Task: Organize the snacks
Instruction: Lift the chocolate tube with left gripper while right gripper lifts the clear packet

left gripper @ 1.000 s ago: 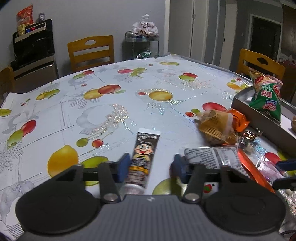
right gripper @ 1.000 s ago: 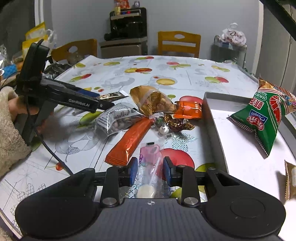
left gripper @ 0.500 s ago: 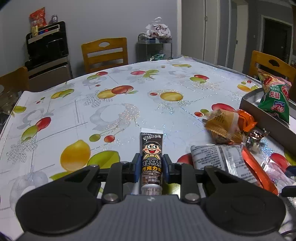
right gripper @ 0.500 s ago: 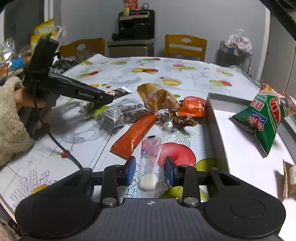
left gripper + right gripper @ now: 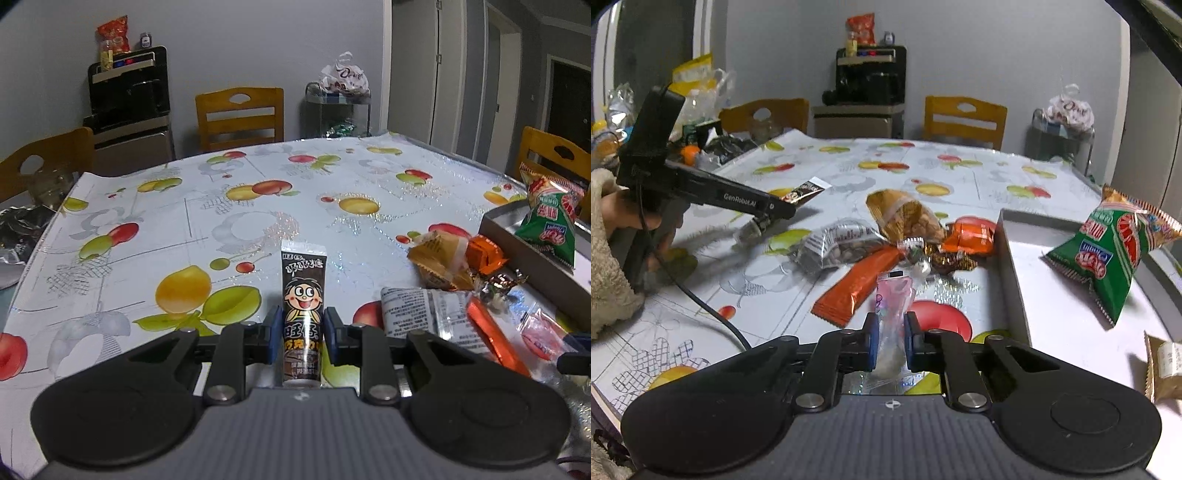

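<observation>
The worktop wears a fruit-printed cloth, with wooden chairs at its far edge. Along its right edge lies a grey tray, and in it a green snack bag leans at the far wall, with a small tan packet at the near end.

Just left of the tray, on the cloth, the loose snacks lie in a heap: an orange bar wrapper slanting toward the near edge, a clear bag of nuts beside it, a golden bag behind them, and an orange pouch touching the tray wall, with a few foil candies between.

The left tool is clamped on a dark cartoon-printed tube, its blue pads pressing both sides; its jaws have just been closing. The tube stands clear of the cloth, left of the heap. A hand in a fuzzy sleeve holds this tool.

The right tool grips a clear pink lollipop packet near the near edge, jaws having just been closing on it, the white sweet between the pads.
</observation>
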### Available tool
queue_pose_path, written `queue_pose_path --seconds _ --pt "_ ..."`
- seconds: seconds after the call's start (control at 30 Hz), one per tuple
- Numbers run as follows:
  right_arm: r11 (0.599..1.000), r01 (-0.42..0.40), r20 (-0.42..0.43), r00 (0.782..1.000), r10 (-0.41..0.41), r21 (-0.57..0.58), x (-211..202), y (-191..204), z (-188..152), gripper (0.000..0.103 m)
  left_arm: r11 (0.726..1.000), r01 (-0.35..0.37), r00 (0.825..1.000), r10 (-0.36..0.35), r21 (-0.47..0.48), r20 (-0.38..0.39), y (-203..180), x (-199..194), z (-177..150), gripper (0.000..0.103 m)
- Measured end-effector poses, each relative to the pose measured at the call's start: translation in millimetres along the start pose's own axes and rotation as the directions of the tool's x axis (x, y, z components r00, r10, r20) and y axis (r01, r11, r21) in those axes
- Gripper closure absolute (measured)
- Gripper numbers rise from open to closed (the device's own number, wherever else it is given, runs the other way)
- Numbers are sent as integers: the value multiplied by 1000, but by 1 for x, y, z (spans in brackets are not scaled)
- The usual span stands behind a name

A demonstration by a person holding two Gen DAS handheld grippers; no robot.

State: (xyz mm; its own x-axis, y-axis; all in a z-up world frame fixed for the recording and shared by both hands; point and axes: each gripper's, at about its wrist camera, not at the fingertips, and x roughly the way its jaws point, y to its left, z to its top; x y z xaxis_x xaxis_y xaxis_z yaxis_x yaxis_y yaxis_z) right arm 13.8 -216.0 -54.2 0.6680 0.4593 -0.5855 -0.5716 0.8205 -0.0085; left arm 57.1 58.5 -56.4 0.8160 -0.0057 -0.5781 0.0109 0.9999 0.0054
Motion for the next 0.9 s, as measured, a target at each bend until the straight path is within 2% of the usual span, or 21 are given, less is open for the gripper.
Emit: queue_pose_path --seconds 0.27,0.3,0.37,0.53,0.9 --pt "1000 -15 45 999 16 -14 -15 -3 5 87 1000 -14 1000 14 8 21 -13 -21 7 82" --pt "1000 -18 48 999 18 -14 -17 -3 5 87 1000 -13 1000 13 10 27 -15 -23 9 85" --pt "1000 -22 57 998 23 -14 -21 -5 5 87 1000 -15 999 14 18 44 -18 -29 12 99" --pt "1000 -20 72 997 22 -20 -26 -9 6 87 999 -15 998 12 47 57 -29 -35 22 99" --pt "999 -37 54 998 36 2 -27 -20 1 87 999 -26 1000 26 42 -1 -31 -13 17 99"
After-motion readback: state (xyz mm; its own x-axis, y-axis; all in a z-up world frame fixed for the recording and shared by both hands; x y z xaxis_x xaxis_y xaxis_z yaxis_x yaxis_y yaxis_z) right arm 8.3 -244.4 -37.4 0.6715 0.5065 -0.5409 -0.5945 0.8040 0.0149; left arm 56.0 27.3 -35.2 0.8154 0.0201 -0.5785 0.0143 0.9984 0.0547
